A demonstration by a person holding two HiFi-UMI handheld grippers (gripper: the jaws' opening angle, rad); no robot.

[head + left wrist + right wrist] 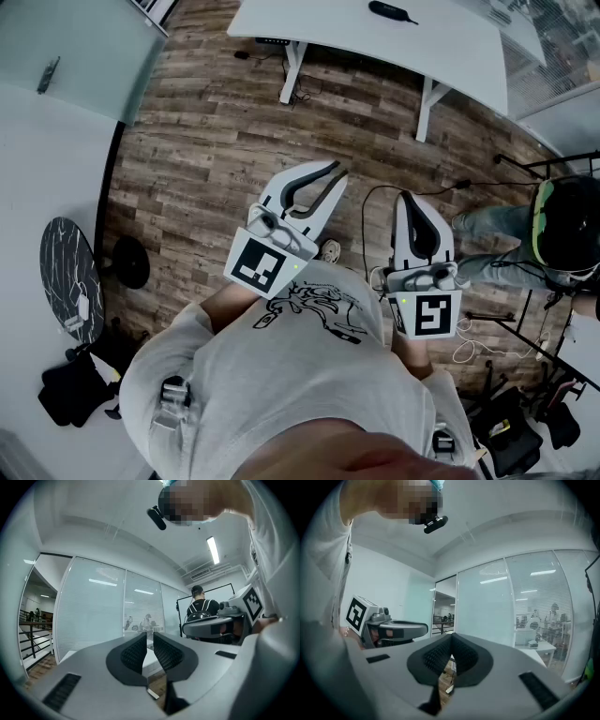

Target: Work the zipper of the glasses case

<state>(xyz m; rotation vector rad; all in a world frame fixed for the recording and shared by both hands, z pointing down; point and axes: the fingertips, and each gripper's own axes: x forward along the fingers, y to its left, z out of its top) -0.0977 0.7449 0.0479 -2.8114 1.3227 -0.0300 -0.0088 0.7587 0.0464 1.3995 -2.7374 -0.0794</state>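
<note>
Glasses case isn't in any view, so zip work not started: left gripper [150,639] jaws a bit apart, nothing btwn, right gripper [451,641] pinched shut, empty, both level over floor [206,141]; next I need to find case, maybe white desk [375,42] at 12 o'clock.

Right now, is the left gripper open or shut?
Open: the left gripper has its jaws apart, with nothing between them.

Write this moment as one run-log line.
left gripper: open, empty | right gripper: shut, empty | glasses case: not in view | both held level
</note>
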